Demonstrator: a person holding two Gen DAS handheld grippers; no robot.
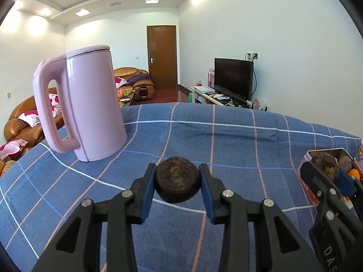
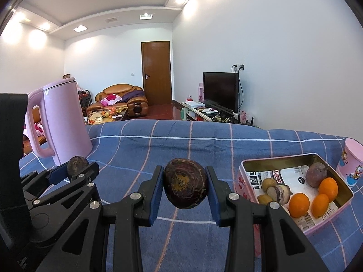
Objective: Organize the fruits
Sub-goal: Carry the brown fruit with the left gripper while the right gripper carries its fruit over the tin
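A blue checked cloth [image 2: 204, 140] covers the desk. A pink kettle [image 1: 90, 104] stands upright at its far left. A pink tin [image 2: 247, 181] at the right holds 3 oranges [image 2: 299, 201] and other fruit. The left tool [image 1: 177, 187] is clamped on a dark brown fruit [image 1: 177, 182], held above the cloth. The right tool [image 2: 185, 185] grips a dark purple fruit [image 2: 185, 182] left of the tin.

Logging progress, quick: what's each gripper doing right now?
Left gripper: shut on a dark round fruit.
Right gripper: shut on a dark purple fruit.
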